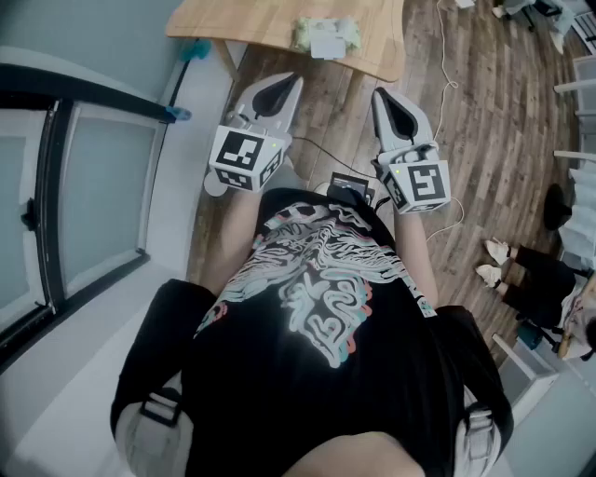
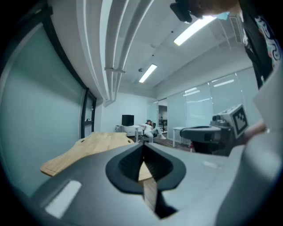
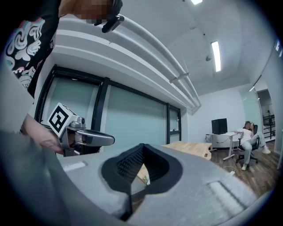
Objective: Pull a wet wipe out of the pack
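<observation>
Room: office w/ brown wood-plank floor (image 1: 484, 121); ceiling strip lights show in both gripper views.
Partition: black-framed glass partition wall (image 1: 102, 196), along the operator's left side.
Operator: person in black T-shirt (image 1: 317, 298) w/ pale swirl print, standing back from the table, one gripper per hand.
Table: light wooden table (image 1: 261, 23) w/ curved edge, at top of head view, well ahead of both grippers. Same table (image 2: 88, 145) lies beyond the jaws in the left gripper view, and the table (image 3: 190, 148) likewise in the right gripper view.
Bystander: second person in dark trousers and white shoes (image 1: 535, 275), at right edge of head view, well apart from the table.
L unit: grey left gripper (image 1: 296, 81) w/ black-and-white marker cube (image 1: 245, 158); held approx. level, pointing toward the table. Jaws fully together, tips touching, nothing btwn them.
R unit: grey right gripper (image 1: 379, 93) w/ matching marker cube (image 1: 424, 184); held approx. level, beside the L unit, not touching it. Jaws together, nothing held.
Pack: pale green-and-white wet wipe pack (image 1: 326, 35), lying flat on the table near its front edge, ahead of both grippers and approx. btwn their lines; well apart from both, untouched.
</observation>
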A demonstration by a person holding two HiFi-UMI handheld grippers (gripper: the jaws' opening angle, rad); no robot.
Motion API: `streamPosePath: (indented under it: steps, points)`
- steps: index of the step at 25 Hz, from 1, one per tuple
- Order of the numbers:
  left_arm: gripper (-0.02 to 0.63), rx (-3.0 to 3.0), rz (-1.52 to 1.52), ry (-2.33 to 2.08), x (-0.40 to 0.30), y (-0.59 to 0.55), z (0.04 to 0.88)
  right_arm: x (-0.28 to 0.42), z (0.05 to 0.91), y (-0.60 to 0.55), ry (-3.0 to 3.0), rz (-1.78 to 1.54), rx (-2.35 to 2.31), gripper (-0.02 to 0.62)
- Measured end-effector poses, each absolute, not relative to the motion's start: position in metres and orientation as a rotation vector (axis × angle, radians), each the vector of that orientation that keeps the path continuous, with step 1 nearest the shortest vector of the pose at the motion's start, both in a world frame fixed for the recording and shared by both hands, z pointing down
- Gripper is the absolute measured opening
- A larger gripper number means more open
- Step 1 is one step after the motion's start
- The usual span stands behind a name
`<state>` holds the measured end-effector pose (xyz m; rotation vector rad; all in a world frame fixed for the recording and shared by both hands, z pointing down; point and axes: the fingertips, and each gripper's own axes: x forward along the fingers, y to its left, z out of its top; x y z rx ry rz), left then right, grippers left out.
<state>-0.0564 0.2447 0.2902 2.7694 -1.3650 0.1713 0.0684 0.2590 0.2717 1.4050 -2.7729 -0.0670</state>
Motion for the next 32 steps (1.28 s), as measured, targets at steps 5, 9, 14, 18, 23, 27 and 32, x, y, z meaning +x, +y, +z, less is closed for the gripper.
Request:
streamPosePath:
  steps: [5,9,14,18,23,27,32]
  points:
    - [-0.014,2.806,0.202,-1.369,-0.054,0.247,0.288,0.067,0.276,0.259,-2.796,0.005,1.383,-0.002]
    - [-0.014,2.810,0.232,-1.381,-0.053,0.250,0.288,0.068,0.279,0.259,-2.732,-0.041,1.393,-0.002]
    - [-0.014,2.762,0.210,-1.405,-0.054,0.254,0.290,0.080,0.281,0.261,-2.692,-0.073,1.447,-0.002]
    - [-0.014,2.695,0.232,-1.415,-0.059,0.255,0.299,0.084,0.275,0.266,-2.744,-0.057,1.451,-0.002]
    - [-0.014,2.704,0.254,-1.474,-0.056,0.258,0.296,0.083,0.274,0.270,-2.758,-0.072,1.433,-0.002]
    - [-0.015,2.755,0.097,-1.457,-0.054,0.261,0.279,0.081,0.274,0.270,-2.784,-0.089,1.414,-0.002]
    - [-0.014,2.774,0.151,-1.443,-0.049,0.249,0.286,0.084,0.278,0.258,-2.786,-0.063,1.412,-0.002]
